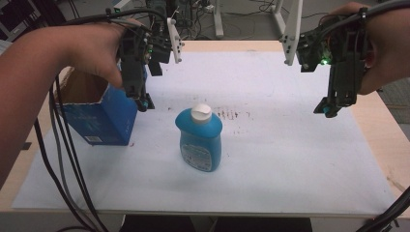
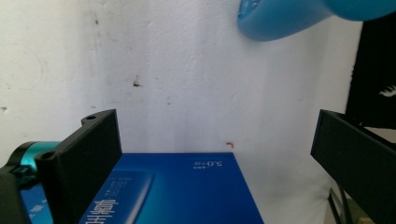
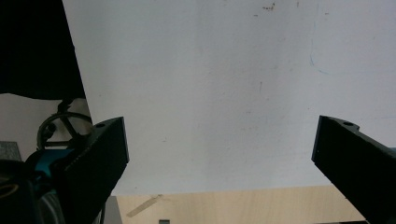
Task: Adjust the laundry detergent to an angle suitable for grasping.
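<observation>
1. Hanging above the table's left half, the left gripper point(image 1: 143, 99) points its tips straight down, just above the near corner of the open blue box point(image 1: 99, 113); its jaws are spread wide with nothing between them, as the left gripper view shows.
2. The blue bottle point(image 1: 199, 140) stands upright near the middle of the white sheet point(image 1: 290, 159), a little to the right of the left gripper and nearer the person.
3. The bottle's long axis runs vertical, its white cap point(image 1: 201, 112) on top, so a sideways pinch across the body or neck looks the likelier approach.
4. The right gripper point(image 1: 328, 106) hovers over the right edge of the sheet, well apart from the bottle; its jaws are likewise spread and empty, with bare sheet point(image 3: 210, 93) under them in the right gripper view.
5. Of the two, the left gripper is clearly nearer the bottle, so it is probably the one to reach first.
6. The box stands just left of the bottle, apart from it, with its top flaps open and a brown inside showing; the left gripper view looks down on its blue printed side point(image 2: 177, 191).
7. The bottle is squat and broad-shouldered, of glossy blue plastic with a pale printed label on the front; its rounded lower part point(image 2: 299, 16) shows at the top of the left gripper view.
8. Some reddish specks mark the sheet just behind the bottle.
</observation>
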Demonstrator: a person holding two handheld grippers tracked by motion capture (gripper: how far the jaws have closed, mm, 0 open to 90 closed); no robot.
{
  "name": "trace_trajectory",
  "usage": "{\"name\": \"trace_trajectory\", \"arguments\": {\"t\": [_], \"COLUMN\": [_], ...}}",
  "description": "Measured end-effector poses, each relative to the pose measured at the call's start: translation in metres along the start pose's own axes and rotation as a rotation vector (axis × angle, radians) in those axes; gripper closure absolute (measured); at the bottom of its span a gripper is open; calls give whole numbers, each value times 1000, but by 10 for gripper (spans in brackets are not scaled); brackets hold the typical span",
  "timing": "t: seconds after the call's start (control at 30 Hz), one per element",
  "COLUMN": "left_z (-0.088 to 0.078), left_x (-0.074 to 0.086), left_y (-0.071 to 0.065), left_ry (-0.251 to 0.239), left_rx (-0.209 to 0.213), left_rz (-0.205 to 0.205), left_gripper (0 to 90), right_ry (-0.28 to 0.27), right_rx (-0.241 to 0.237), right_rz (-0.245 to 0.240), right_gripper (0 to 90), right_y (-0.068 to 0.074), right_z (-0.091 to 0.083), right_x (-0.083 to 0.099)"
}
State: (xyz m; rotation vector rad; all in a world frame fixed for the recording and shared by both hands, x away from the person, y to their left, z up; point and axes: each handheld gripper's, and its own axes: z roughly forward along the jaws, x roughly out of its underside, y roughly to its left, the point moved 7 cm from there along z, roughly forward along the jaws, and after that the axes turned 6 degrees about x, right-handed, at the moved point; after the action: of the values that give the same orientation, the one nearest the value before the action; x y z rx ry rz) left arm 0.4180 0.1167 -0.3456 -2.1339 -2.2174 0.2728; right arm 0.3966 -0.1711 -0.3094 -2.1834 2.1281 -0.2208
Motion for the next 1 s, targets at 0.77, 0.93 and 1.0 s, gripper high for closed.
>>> {"name": "trace_trajectory", "arguments": {"t": [0.77, 0.93, 1.0], "left_z": [14, 14, 14], "left_x": [5, 4, 5], "left_y": [13, 13, 13], "left_ry": [-1, -2, -1], "left_rx": [-45, -43, -45], "left_rz": [-48, -44, -43], "left_gripper": [17, 17, 17], "right_ry": [-24, -38, -29], "right_rx": [0, 7, 9], "right_rz": [21, 22, 25], "right_gripper": [31, 31, 30], "right_y": [-4, 0, 2], "right_z": [-15, -22, -22], "right_x": [11, 12, 14]}}
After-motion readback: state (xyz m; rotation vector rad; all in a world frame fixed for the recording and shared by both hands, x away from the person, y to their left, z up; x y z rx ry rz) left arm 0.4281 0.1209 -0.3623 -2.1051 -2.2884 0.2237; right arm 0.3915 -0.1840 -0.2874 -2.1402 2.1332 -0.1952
